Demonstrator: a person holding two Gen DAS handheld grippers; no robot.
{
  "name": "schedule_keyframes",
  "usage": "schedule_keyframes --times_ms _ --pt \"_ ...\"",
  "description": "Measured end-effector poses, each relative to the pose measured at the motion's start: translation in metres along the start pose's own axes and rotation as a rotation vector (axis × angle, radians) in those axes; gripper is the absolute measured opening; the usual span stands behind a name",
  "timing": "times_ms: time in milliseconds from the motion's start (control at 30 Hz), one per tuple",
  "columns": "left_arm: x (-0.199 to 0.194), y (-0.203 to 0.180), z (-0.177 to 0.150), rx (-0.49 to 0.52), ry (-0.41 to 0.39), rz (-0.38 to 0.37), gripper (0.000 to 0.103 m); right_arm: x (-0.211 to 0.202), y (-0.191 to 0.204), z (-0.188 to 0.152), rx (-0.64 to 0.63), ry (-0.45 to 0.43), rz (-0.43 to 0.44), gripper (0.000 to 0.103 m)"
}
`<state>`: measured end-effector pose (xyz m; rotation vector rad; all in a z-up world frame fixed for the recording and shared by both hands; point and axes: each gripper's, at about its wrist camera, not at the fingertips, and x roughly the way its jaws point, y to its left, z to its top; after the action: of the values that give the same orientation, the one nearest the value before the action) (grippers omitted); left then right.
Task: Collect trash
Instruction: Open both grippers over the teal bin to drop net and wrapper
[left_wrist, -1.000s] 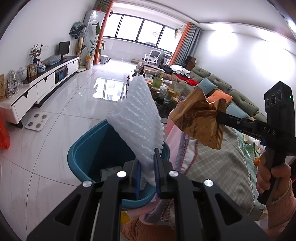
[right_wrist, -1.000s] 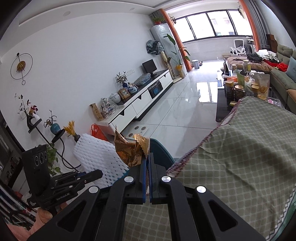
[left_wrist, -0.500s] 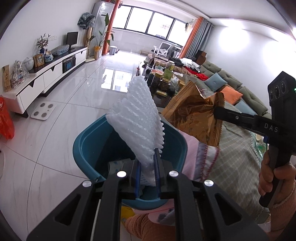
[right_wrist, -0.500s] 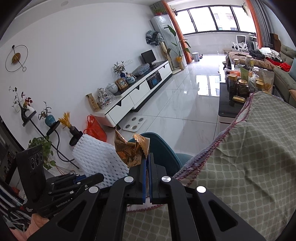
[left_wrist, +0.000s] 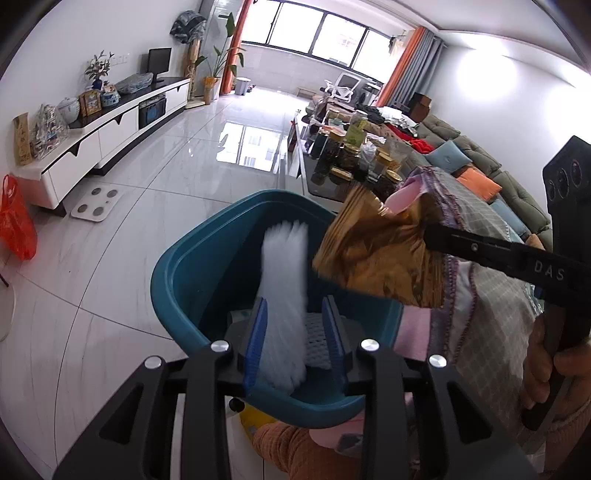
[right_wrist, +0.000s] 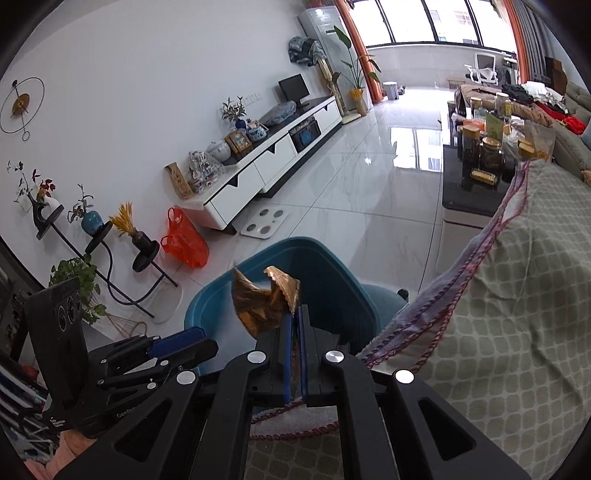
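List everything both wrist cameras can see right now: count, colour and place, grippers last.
Foam net: one, white, blurred, between the open left fingers over the bin.
Wrapper: one, gold-brown, crumpled, clamped in the right gripper above the bin.
Bin: one, teal, on the floor beside the covered table.
Table cloth: one, grey-green check, pink edging.
Plastic bag: one, orange-red, on the floor by the TV cabinet.
Scale: one, white, on the floor.
TV cabinet: one, white, along the wall.
Jars: several, on the dark coffee table.
Left gripper: jaws just opened.
Right gripper: shut on the wrapper.
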<state>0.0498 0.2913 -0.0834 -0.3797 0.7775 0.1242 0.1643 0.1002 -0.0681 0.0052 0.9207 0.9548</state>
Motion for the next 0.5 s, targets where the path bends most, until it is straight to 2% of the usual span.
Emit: schedule_keyframes --times_ms 133,300,400,500 --pt "0.001 0.002 -0.002 -0.015 -0.005 0.005 0.037 0.002 -0.002 -0.002 0.011 0.008 0.008 0.013" --pt "-0.006 -0.002 -0.004 -0.013 -0.026 -0.001 0.039 -0.003 -0.004 -0.003 0.01 0.001 0.013 0.013" --pt "-0.014 -0.007 -0.006 0.002 -0.05 -0.014 0.041 -0.011 -0.004 -0.007 0.001 -0.011 0.017 0.019" --pt "-0.025 -0.018 -0.007 0.022 -0.087 -0.045 0.048 -0.023 -0.004 -0.011 -0.011 -0.03 0.019 0.023"
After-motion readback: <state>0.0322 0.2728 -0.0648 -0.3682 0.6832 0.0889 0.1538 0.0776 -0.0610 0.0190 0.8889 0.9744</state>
